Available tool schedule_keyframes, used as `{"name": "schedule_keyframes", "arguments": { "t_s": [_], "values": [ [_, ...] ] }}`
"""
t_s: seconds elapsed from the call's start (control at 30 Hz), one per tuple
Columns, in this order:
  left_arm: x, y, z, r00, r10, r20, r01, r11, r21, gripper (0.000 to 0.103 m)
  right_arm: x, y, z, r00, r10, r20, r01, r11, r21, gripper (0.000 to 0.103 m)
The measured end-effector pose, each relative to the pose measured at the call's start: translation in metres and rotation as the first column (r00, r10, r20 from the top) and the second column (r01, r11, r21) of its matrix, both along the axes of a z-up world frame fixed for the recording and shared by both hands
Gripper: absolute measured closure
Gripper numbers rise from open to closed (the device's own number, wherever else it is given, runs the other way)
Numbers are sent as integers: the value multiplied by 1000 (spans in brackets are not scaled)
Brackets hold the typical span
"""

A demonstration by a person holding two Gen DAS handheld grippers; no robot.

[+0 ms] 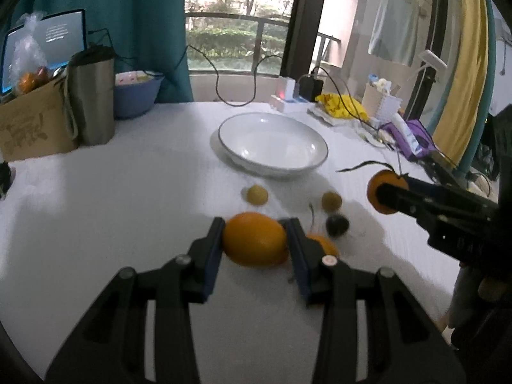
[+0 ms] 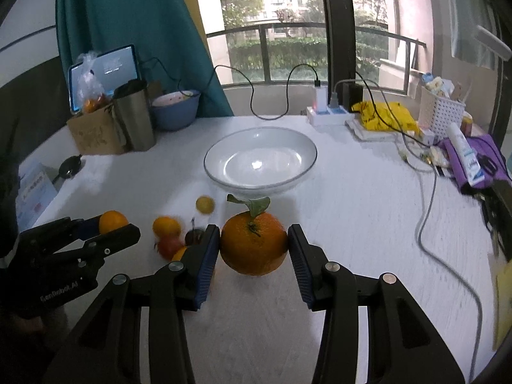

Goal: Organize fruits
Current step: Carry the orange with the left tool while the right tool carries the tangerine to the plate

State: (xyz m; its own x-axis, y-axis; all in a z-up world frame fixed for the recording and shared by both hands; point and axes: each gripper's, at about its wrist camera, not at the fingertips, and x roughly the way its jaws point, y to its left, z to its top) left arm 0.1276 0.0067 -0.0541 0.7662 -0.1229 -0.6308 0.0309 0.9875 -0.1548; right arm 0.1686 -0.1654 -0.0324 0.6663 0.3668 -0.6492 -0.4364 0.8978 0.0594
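My left gripper [image 1: 254, 238] is shut on a smooth orange fruit [image 1: 254, 240]; it also shows in the right wrist view [image 2: 112, 220]. My right gripper [image 2: 254, 243] is shut on a leafy orange [image 2: 254, 244] and holds it above the table; in the left wrist view that orange [image 1: 372, 188] hangs at the right. A white bowl [image 1: 224, 131] [image 2: 211, 155] stands empty beyond. On the table lie two small yellow fruits [image 1: 257, 194] [image 1: 331, 201], a dark round fruit [image 1: 337, 225] and a small orange [image 2: 166, 226].
At the back left stand a cardboard box [image 1: 32, 124], a steel tumbler [image 1: 92, 99] and a blue bowl [image 1: 136, 92]. A power strip [image 2: 326, 113], cables, a yellow cloth [image 2: 387, 116], a white basket [image 2: 440, 112] and purple items [image 2: 476, 156] crowd the back right.
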Motion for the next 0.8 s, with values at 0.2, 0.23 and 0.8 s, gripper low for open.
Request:
{"name": "schedule_keyframes", "arguments": {
  "t_s": [0.2,0.23,0.8],
  "values": [
    [37,5,11,1000,-20,-4,20,1000,-8,62,31,1,8,1000,0,25,0,1000,4,56],
    [41,5,10,1000,-22,-7,22,1000,-10,62,34,1,8,1000,0,28,0,1000,2,56],
    [141,11,6,995,-79,-59,74,994,-75,62,121,17,22,996,29,84,-27,999,-28,56]
  ]
}}
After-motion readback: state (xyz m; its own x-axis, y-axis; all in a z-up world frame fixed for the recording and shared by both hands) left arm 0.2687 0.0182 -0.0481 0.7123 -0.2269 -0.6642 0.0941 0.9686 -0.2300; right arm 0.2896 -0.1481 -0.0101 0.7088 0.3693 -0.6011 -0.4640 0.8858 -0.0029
